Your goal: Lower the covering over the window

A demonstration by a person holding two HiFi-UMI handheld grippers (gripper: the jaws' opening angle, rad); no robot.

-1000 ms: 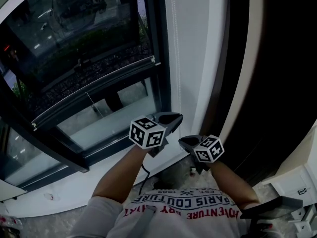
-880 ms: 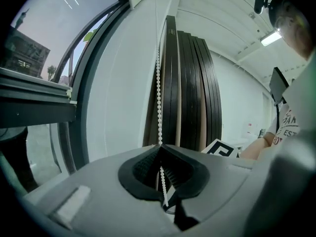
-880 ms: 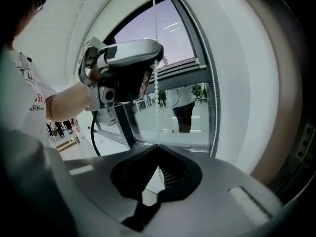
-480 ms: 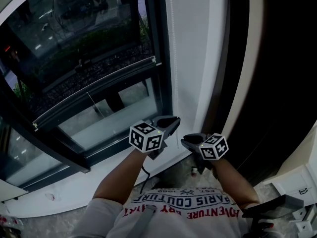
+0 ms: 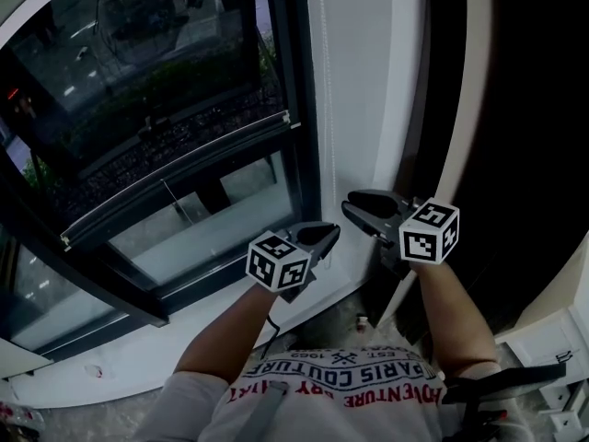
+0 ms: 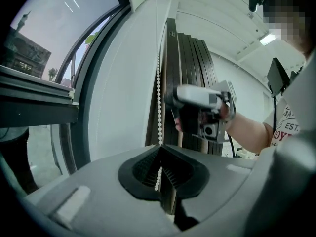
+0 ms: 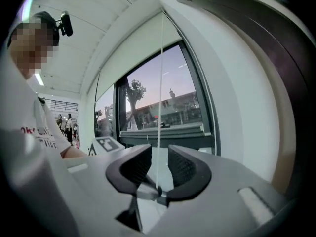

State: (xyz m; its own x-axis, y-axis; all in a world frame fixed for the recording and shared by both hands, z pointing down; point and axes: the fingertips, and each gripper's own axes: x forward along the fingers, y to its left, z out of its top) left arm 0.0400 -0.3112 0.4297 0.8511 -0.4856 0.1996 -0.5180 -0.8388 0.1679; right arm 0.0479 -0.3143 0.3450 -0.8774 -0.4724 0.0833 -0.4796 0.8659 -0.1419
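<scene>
**Head view:** The left gripper (image 5: 324, 237) points at the white wall (image 5: 354, 81) beside the window (image 5: 138, 81), its fingers pinched together. The right gripper (image 5: 357, 209) sits higher and just to its right, with its fingers parted. Beyond both sets of fingertips the blind's bottom bar (image 5: 175, 168) crosses the glass partway down, so the covering looks only partly lowered. The shirt (image 5: 340, 380) carries print that reads upside down as "PARIS COUTUR…" and "…DVENTURE". The square markers on the grippers bear no words.

**Left gripper view:** The fingers are clamped on the bead chain (image 6: 159, 98). It runs straight up from between them along the wall.

**Right gripper view:** The fingers have just been opening and now stand moderately apart. A thin run of what seems to be the same chain hangs between them and touches neither pad.

This looks like a hand-over-hand pull. To do it well, the right fingers should close squarely with the chain well back between the pads, and only then should the left let go. The draw should go straight down along the wall so the beads do not skip. Which run lowers the blind cannot be told from here.
</scene>
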